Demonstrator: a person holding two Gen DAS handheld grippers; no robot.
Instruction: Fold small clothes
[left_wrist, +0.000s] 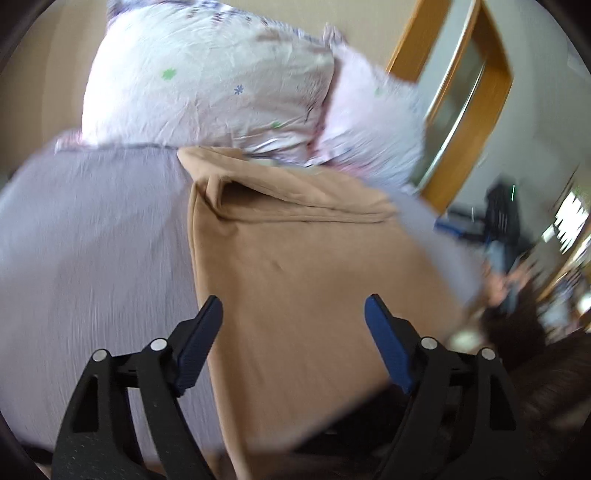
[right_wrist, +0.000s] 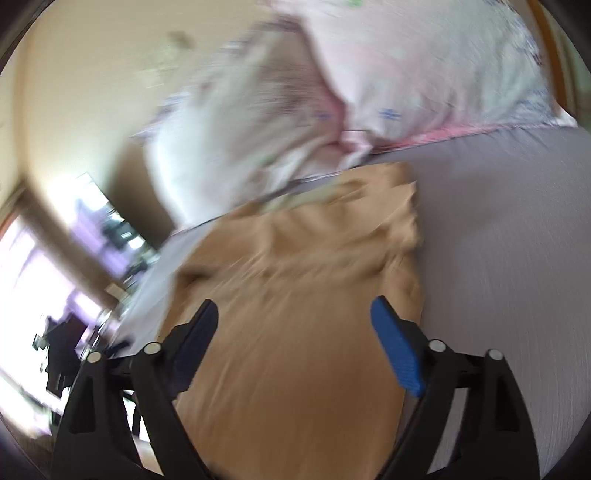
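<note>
A tan garment (left_wrist: 295, 280) lies spread on a lilac bed sheet (left_wrist: 92, 258), with a folded flap along its far end. My left gripper (left_wrist: 293, 306) is open and empty, hovering above the garment's near part. In the right wrist view the same tan garment (right_wrist: 295, 314) lies on the sheet (right_wrist: 498, 258), its far end rumpled. My right gripper (right_wrist: 295, 310) is open and empty above the garment's near half. Both views are motion-blurred.
Floral pillows (left_wrist: 207, 81) lie at the head of the bed, just beyond the garment; they also show in the right wrist view (right_wrist: 406, 66). A wooden-framed door (left_wrist: 469, 99) stands to the right. Room clutter (right_wrist: 74, 332) lies beyond the bed edge.
</note>
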